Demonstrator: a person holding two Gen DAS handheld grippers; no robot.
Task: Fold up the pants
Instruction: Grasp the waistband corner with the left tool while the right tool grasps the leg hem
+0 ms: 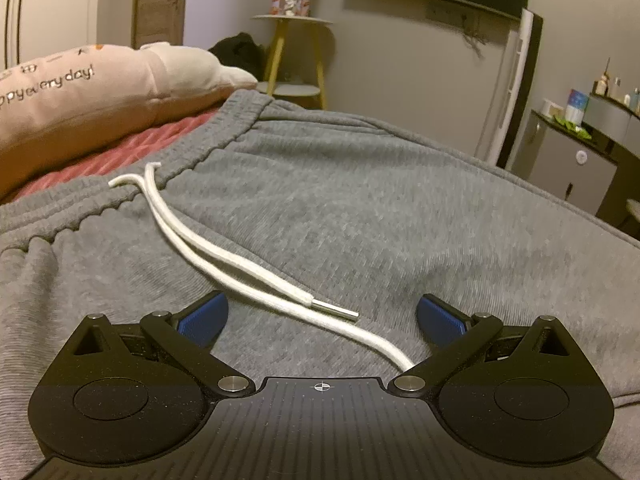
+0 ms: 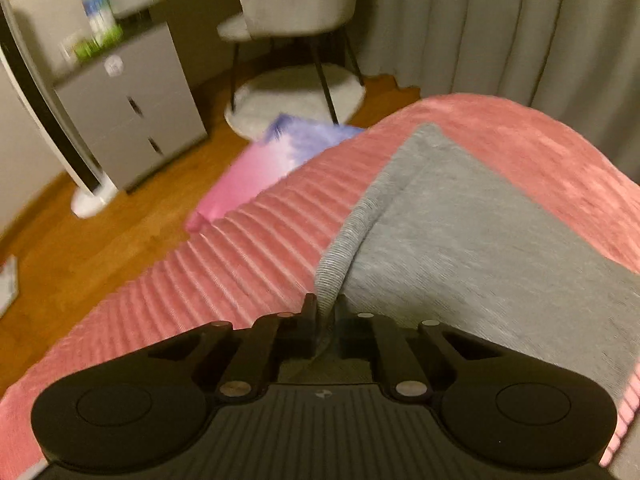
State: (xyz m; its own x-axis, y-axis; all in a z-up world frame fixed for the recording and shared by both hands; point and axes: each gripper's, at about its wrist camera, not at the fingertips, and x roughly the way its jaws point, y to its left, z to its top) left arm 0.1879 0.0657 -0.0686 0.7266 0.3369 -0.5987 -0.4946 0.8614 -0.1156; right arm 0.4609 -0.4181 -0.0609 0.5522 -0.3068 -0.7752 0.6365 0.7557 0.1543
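Note:
Grey sweatpants (image 1: 340, 208) lie flat on a pink bed cover. In the left wrist view the elastic waistband (image 1: 132, 192) runs across the upper left and a white drawstring (image 1: 224, 264) trails down between the blue finger pads (image 1: 202, 320). My left gripper (image 1: 322, 320) is open and empty, low over the pants below the waistband. In the right wrist view my right gripper (image 2: 325, 312) is shut on a raised edge of the grey pants (image 2: 460, 240), which stretch away over the pink cover.
A pink pillow (image 1: 80, 96) lies beyond the waistband. The pink ribbed bed cover (image 2: 240, 264) ends at a wooden floor (image 2: 80, 240) with a pink-blue cushion (image 2: 272, 160), a grey cabinet (image 2: 132, 116) and a chair (image 2: 296, 12). Curtains (image 2: 500, 20) hang behind.

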